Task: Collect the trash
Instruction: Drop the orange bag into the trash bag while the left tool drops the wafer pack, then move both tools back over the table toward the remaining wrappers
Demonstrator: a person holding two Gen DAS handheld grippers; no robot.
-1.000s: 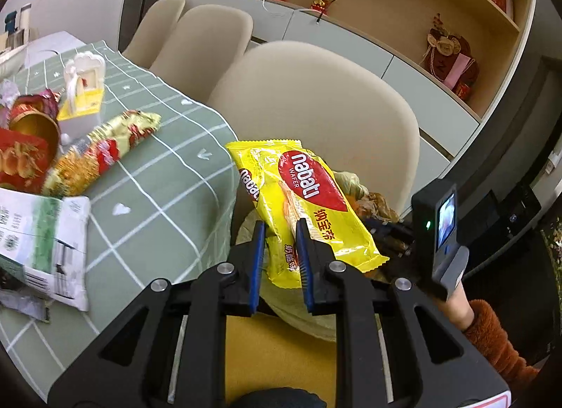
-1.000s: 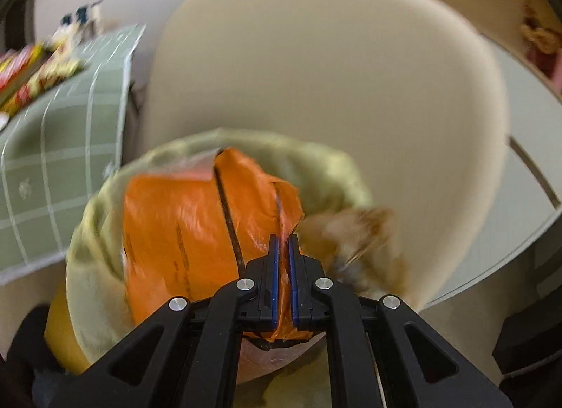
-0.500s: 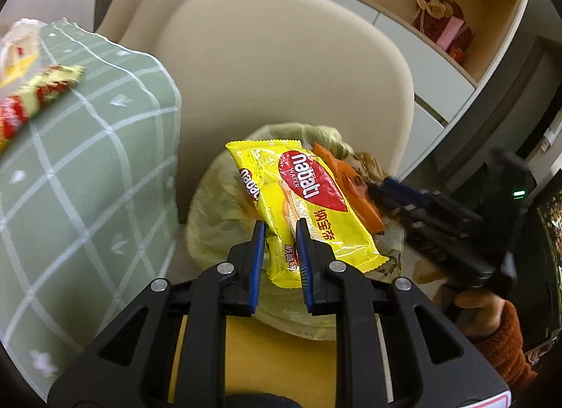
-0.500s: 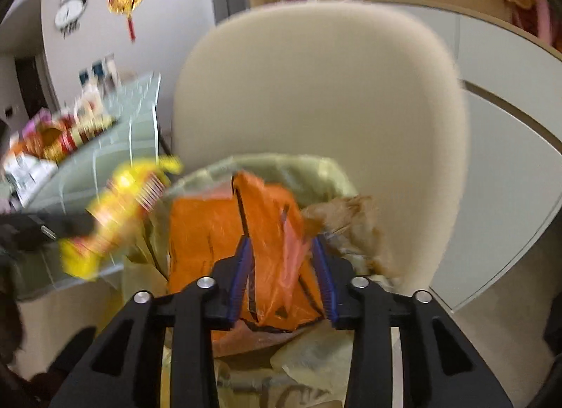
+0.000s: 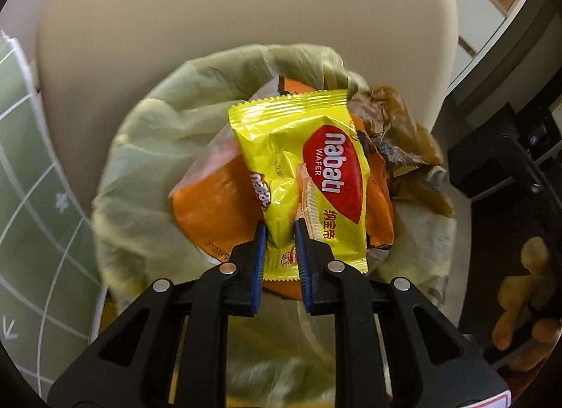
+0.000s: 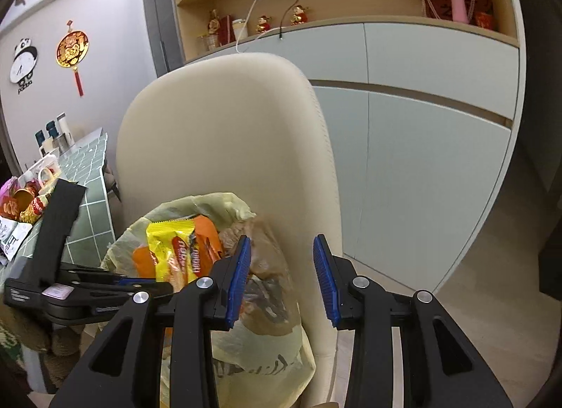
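Left wrist: steep, close down into trash bag (image 5: 147, 169). Right wrist: shallower, seemingly farther; shares bag (image 6: 224, 204), chair (image 6: 224, 120).

My left gripper (image 5: 280, 232) clamped on lower part of crinkled yellow foil wafer packet (image 5: 309, 176) with red oval logo, blue pads pressing both sides. Packet hangs over open pale yellow-green plastic trash bag (image 5: 147, 169). Beneath packet: orange plastic wrapper (image 5: 214, 207); to right, crumpled brown translucent wrapping (image 5: 404, 134). Beige rounded chair back (image 5: 228, 14) beyond bag. Green gridded tablecloth (image 5: 31, 204) at left edge. Blurred fingers (image 5: 527, 306) near right.
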